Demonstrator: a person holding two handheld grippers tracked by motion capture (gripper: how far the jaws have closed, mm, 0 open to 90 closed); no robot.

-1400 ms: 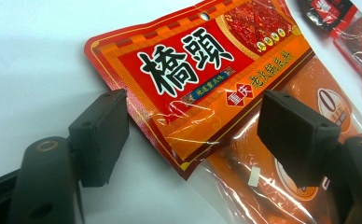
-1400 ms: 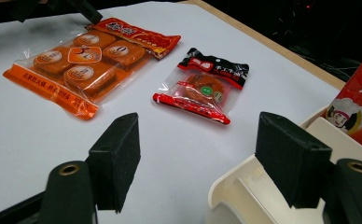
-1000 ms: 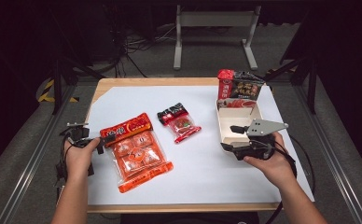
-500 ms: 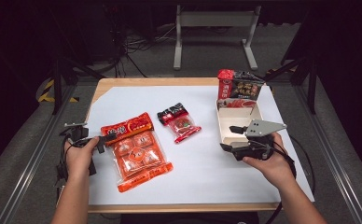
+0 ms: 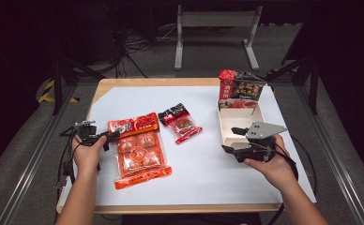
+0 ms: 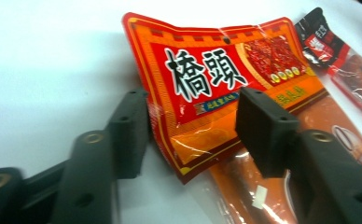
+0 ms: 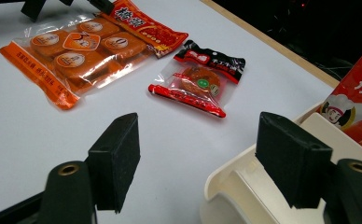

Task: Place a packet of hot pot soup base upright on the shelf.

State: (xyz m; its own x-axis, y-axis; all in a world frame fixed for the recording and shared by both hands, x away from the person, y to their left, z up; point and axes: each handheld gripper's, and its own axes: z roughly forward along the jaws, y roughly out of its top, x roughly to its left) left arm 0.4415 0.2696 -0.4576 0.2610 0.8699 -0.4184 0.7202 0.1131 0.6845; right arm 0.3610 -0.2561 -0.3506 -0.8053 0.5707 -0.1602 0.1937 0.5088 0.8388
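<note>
1. Since the earlier frames, little has shifted; the left gripper (image 6: 191, 135) has edged closer onto the orange packet (image 6: 226, 88).
2. Its jaws stand apart, straddling the packet's raised header corner, apparently to pinch it.
3. The right gripper (image 7: 207, 154), jaws apart, straddles the white tray's (image 7: 244, 186) rim, likely steadying it.
4. The packet lies flat at the table's (image 5: 208, 173) left: glossy, crinkled, with bold black characters.

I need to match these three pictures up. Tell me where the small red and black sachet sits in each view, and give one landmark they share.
High view: the small red and black sachet lies mid-table, between the big orange packet and the white tray.
Left gripper view: it is at the top right corner, beyond the orange packet's header.
Right gripper view: it is at upper centre, above the open jaws.
Shared landmark: the big orange packet beside it.
</note>
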